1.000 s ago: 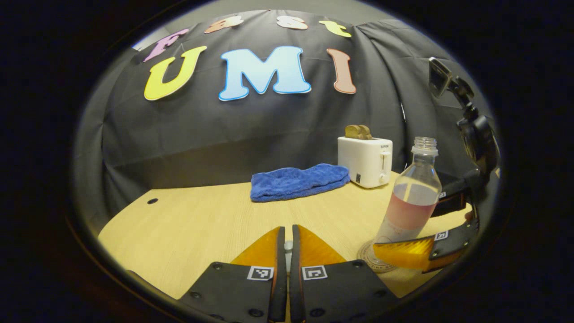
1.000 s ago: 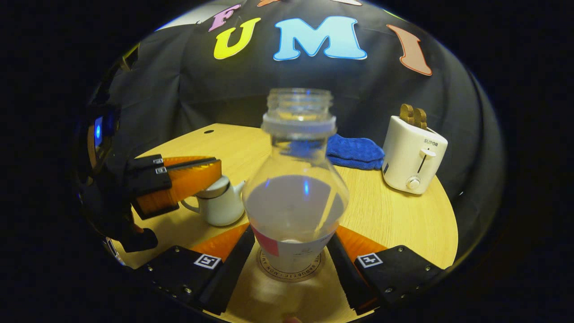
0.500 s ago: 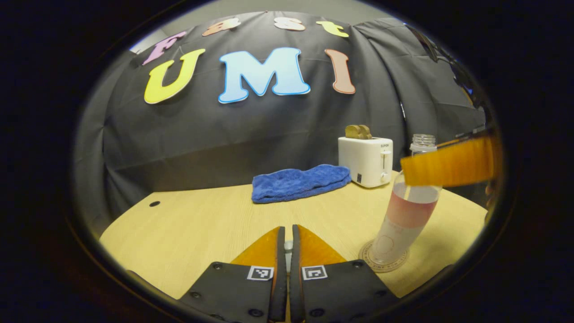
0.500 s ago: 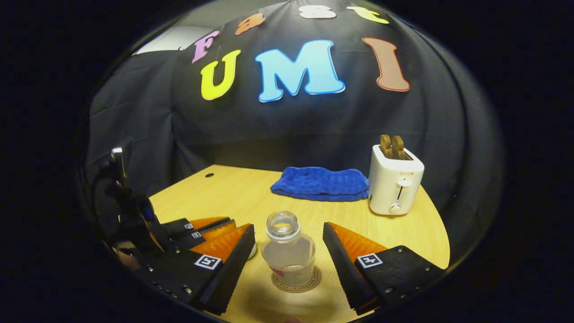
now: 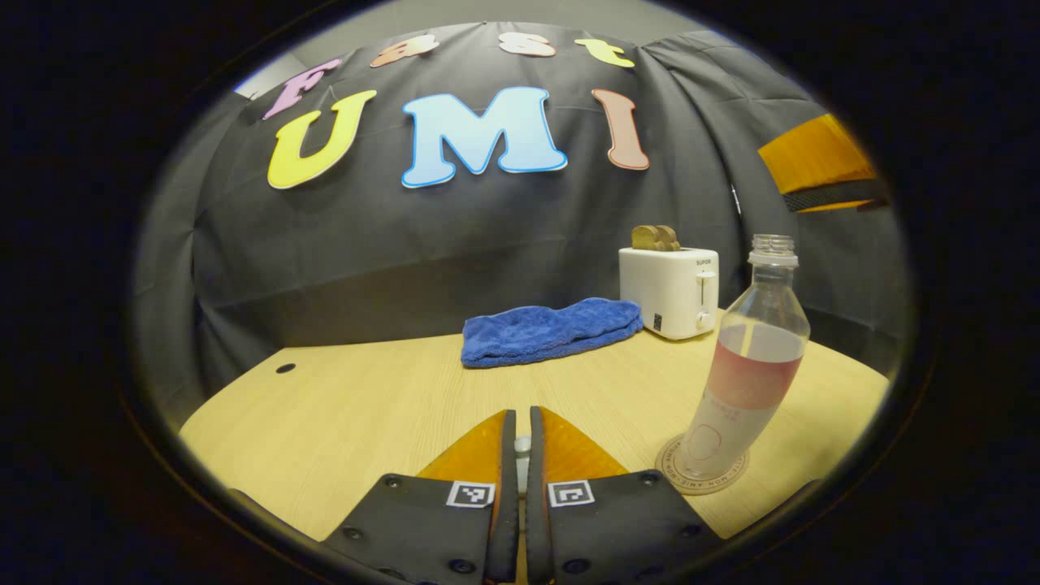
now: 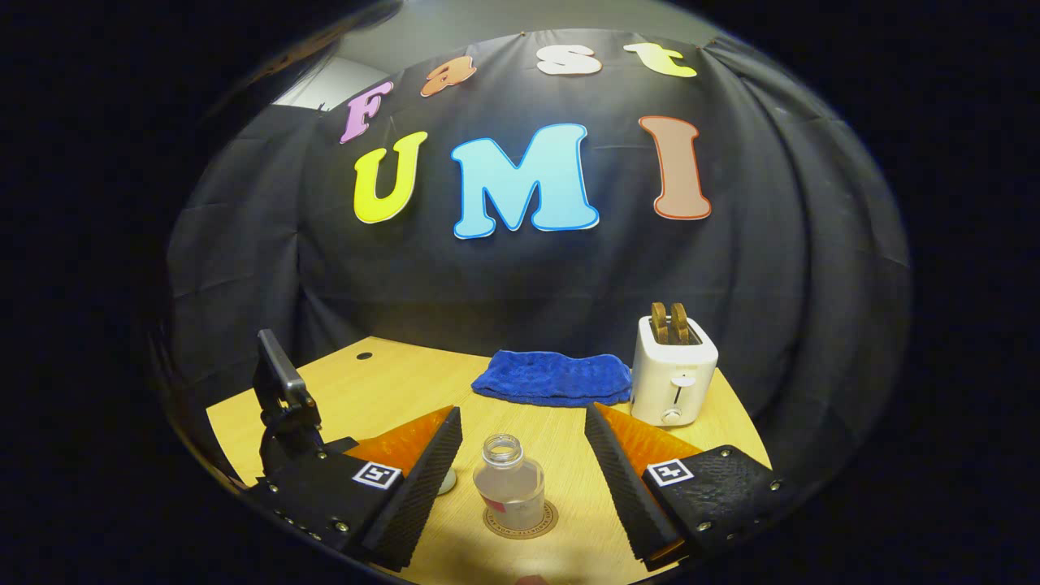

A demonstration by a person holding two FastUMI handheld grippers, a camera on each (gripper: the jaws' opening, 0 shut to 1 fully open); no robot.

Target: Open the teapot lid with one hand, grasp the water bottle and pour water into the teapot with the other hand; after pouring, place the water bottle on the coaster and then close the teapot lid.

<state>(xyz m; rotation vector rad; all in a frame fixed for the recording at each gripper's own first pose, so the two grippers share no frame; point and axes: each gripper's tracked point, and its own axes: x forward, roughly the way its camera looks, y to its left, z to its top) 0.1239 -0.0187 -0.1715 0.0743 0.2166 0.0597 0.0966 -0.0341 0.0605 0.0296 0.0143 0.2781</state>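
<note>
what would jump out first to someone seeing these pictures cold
Probably the uncapped water bottle, standing upright on a round coaster near the front of the wooden table, partly filled. Behind it sit a white toaster with toast in its slots and a crumpled blue cloth beside it. In the right gripper view, the right gripper hangs open above the bottle.

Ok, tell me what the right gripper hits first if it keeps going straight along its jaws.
Probably the water bottle, standing on the coaster below the right gripper, whose jaws stand open. Beyond it lies the blue towel. Depth is unclear, so it might pass above the bottle.
</note>
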